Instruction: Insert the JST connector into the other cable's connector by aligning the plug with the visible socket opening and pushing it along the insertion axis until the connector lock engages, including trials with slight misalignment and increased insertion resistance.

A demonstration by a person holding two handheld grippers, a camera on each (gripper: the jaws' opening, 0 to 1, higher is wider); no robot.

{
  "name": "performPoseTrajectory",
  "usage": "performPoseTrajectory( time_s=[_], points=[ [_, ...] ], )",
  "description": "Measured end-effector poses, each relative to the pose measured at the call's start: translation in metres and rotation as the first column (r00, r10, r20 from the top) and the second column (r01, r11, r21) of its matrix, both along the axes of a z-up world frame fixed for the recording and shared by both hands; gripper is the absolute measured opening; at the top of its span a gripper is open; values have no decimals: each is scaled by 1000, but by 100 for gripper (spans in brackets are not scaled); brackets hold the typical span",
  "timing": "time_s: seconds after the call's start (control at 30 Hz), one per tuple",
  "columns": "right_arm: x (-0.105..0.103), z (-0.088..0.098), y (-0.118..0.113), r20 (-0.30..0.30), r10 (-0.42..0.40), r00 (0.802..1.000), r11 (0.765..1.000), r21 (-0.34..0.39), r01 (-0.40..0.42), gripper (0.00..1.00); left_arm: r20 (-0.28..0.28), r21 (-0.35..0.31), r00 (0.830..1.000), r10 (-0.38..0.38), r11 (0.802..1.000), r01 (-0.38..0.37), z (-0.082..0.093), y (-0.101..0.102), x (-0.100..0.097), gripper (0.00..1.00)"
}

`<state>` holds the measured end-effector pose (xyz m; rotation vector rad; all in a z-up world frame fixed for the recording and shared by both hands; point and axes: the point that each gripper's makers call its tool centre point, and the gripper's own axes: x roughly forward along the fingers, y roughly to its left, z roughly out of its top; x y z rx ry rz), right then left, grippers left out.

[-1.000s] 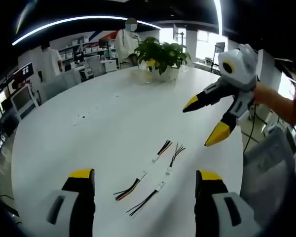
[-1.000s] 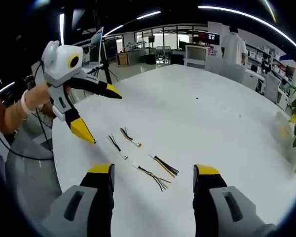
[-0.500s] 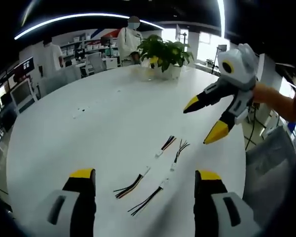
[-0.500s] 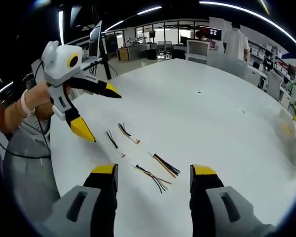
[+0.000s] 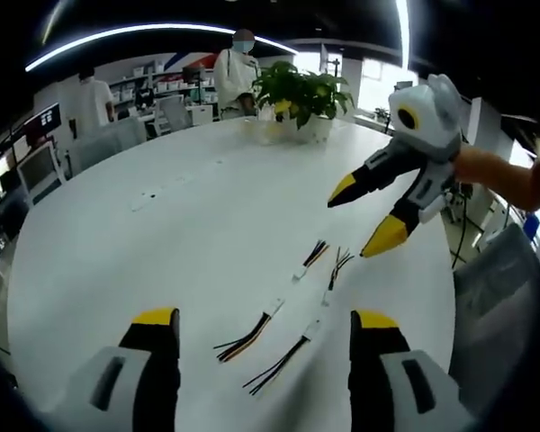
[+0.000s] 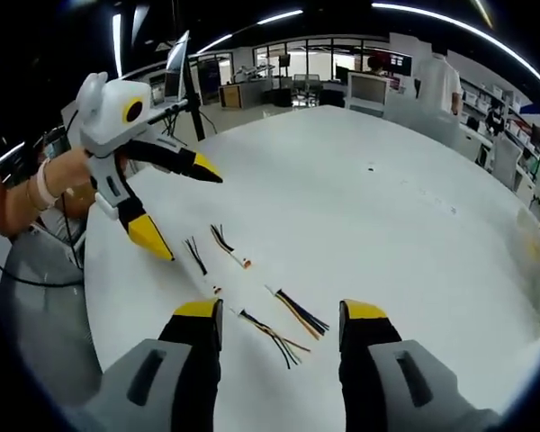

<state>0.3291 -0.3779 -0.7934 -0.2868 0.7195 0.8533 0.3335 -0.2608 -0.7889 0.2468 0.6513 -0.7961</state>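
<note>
Cables lie loose on the white table (image 5: 117, 234), four short wired pieces in two rows, none touching a gripper. In the left gripper view, the left gripper (image 5: 263, 328) hangs above the nearer pair (image 5: 274, 346) with its jaws wide and empty, probably so a connector end fits between them. The right gripper (image 5: 360, 220), also spread wide and holding nothing, hovers over the farther pair (image 5: 327, 261). In the right gripper view that same farther pair (image 6: 274, 324) sits just ahead of its jaws. No plug is lifted yet, so mating has not begun. A potted plant (image 5: 297, 99) stands well apart.
</note>
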Motion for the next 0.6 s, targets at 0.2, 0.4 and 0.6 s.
performPoseTrajectory(
  time_s=[0.2, 0.4, 0.6],
  points=[
    [7, -5, -2, 16, 11, 1000, 1000, -5, -11, 48, 9, -7, 1000, -16, 1000, 16, -2, -1, 2, 71],
    [11, -10, -7, 54, 53, 997, 998, -39, -51, 45, 23, 1, 1000, -19, 1000, 19, -5, 5, 7, 69],
    [11, -18, -12, 116, 106, 987, 992, -82, -97, 41, 1, -20, 999, -35, 999, 35, -12, 1, 5, 62]
  ],
)
